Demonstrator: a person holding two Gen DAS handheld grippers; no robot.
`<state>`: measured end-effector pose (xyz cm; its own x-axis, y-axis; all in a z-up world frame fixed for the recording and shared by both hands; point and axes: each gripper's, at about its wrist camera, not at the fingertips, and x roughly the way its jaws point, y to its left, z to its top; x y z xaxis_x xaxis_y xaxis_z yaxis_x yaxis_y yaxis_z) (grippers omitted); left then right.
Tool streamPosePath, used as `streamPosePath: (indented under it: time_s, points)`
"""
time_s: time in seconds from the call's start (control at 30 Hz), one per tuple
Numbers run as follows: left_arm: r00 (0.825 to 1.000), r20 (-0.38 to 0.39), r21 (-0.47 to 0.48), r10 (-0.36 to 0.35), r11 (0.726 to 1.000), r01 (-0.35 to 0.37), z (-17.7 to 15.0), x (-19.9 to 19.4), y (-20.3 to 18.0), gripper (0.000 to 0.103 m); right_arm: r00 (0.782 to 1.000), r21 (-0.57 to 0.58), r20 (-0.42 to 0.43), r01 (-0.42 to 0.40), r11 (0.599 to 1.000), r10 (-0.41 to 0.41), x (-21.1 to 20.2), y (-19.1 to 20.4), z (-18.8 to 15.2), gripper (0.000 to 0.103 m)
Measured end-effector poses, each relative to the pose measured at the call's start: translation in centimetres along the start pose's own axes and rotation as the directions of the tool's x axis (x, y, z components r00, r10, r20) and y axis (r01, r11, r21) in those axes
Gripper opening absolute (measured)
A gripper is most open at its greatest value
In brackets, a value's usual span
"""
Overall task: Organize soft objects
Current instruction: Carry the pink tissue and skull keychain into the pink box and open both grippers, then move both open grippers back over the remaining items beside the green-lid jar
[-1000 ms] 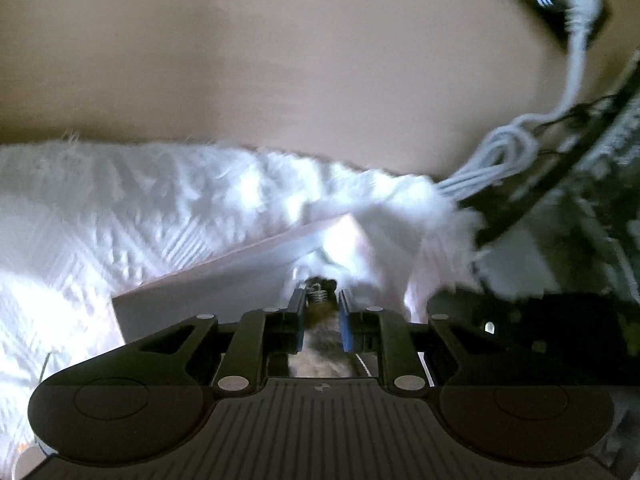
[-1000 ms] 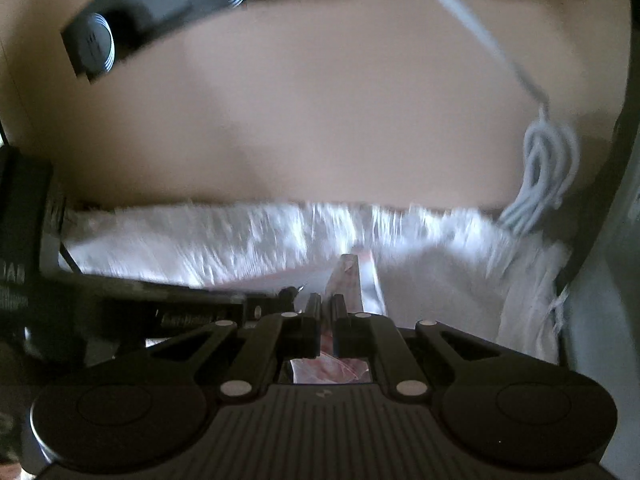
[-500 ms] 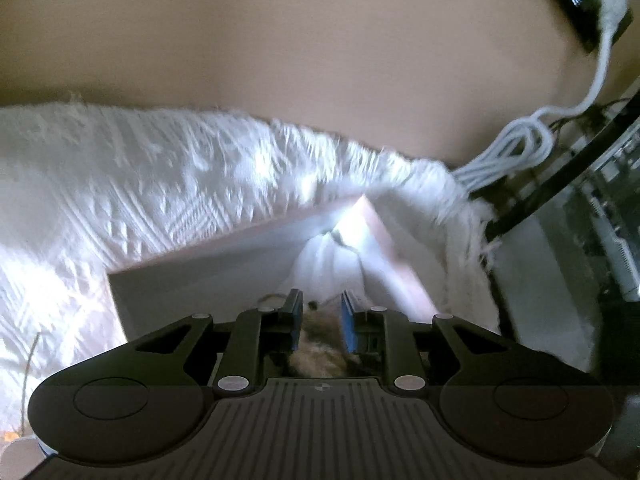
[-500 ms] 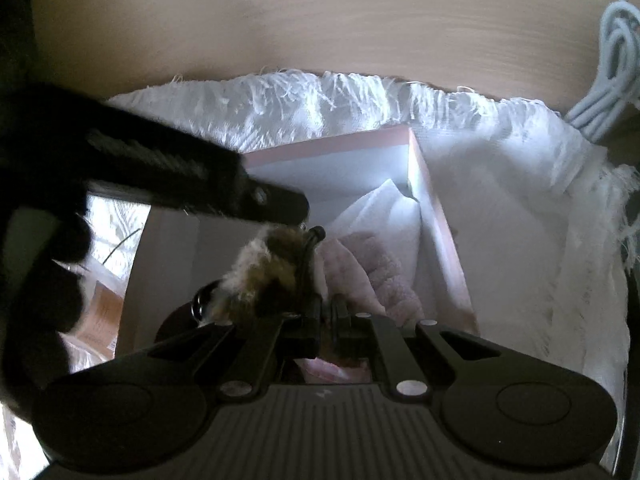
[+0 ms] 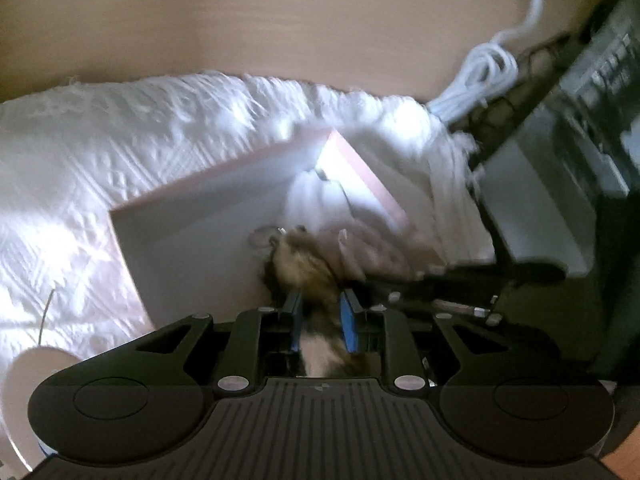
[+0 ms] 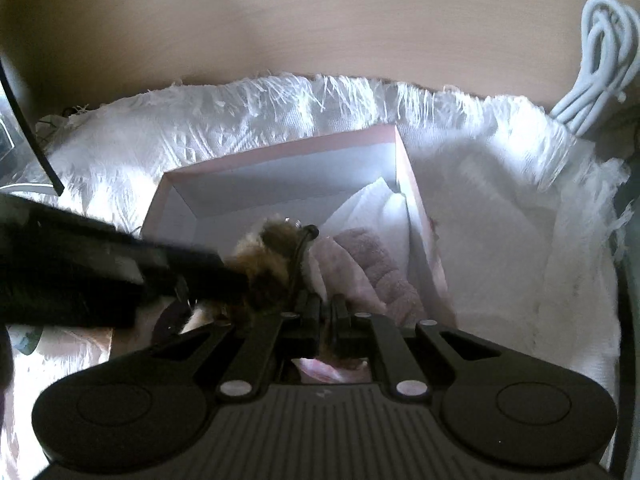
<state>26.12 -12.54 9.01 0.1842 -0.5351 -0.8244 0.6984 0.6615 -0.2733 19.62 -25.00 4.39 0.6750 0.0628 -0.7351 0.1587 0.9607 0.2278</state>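
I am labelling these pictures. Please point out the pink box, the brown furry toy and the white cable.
pink box (image 6: 280, 148): right wrist view, on its far rim.
brown furry toy (image 6: 264, 264): right wrist view, on its fur.
white cable (image 5: 486, 70): left wrist view, on the coiled bundle.

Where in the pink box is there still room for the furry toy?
The box's left half is bare, from its left wall across the floor to the brown furry toy. The right side is crowded: a pink fuzzy cloth and white cloth lie against the right wall. Both grippers meet at the near edge.
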Motion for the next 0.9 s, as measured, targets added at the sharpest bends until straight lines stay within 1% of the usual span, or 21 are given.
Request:
streamPosePath:
  time_s: [0.07,0.17,0.23,0.27,0.3,0.33,0.43,0.53,0.63,0.77,0.83,0.9]
  points:
    - [1.000,-0.018,0.011,0.022,1.000,-0.022,0.1,0.1,-0.1,0.020,1.000,-0.036,0.015,0.016,0.999,-0.016,-0.7,0.5,-0.1,0.007]
    - [0.996,-0.052,0.058,0.074,0.996,-0.071,0.0,0.7,-0.3,0.020,0.998,-0.019,0.058,0.000,1.000,0.001,-2.3,0.1,0.0,0.011]
    - [0.994,-0.073,0.068,0.085,0.994,-0.080,-0.3,1.3,-0.3,0.020,0.997,-0.003,0.074,-0.004,1.000,0.004,-3.1,-0.2,0.0,0.015]
    - [0.993,-0.077,0.072,0.088,0.994,-0.082,-0.3,1.8,-0.4,0.020,0.997,-0.003,0.075,-0.008,1.000,0.008,-3.4,-0.3,0.0,0.020]
    - [0.993,-0.071,0.077,0.089,0.994,-0.084,-0.2,2.2,-0.6,0.020,0.998,-0.006,0.064,-0.013,1.000,0.014,-3.4,-0.4,-0.1,0.022]
    - [0.992,-0.083,0.082,0.099,0.992,-0.092,-0.2,2.7,-0.6,0.020,0.999,-0.013,0.049,-0.017,1.000,0.018,-3.4,-0.3,-0.3,0.022]
    - [0.991,-0.073,0.083,0.114,0.991,-0.108,0.3,3.4,-0.5,0.021,0.999,-0.032,-0.017,-0.039,0.999,0.038,-2.5,0.1,-1.0,0.021]
    - [0.993,-0.078,0.044,0.085,0.996,-0.082,0.9,3.7,0.3,0.022,0.998,-0.018,-0.065,-0.022,1.000,0.021,-0.8,0.0,-1.3,0.021]
    - [0.995,-0.069,0.036,0.078,0.996,-0.075,0.8,3.7,0.5,0.023,0.993,0.003,-0.117,-0.002,1.000,0.002,1.1,-0.2,-1.3,0.021]
    - [0.996,-0.049,0.001,0.070,0.998,-0.070,0.9,3.5,0.8,0.023,0.991,-0.031,-0.130,0.028,0.999,-0.032,2.1,0.7,-1.5,0.021]
    - [0.997,-0.038,-0.028,0.069,0.997,-0.070,0.9,2.9,1.1,0.025,0.990,-0.023,-0.135,0.035,0.999,-0.037,2.0,0.6,-1.3,0.021]
    - [0.997,-0.012,-0.026,0.072,0.997,-0.072,0.7,1.8,0.9,0.026,0.990,-0.014,-0.136,0.040,0.999,-0.041,1.5,0.5,-1.0,0.023]
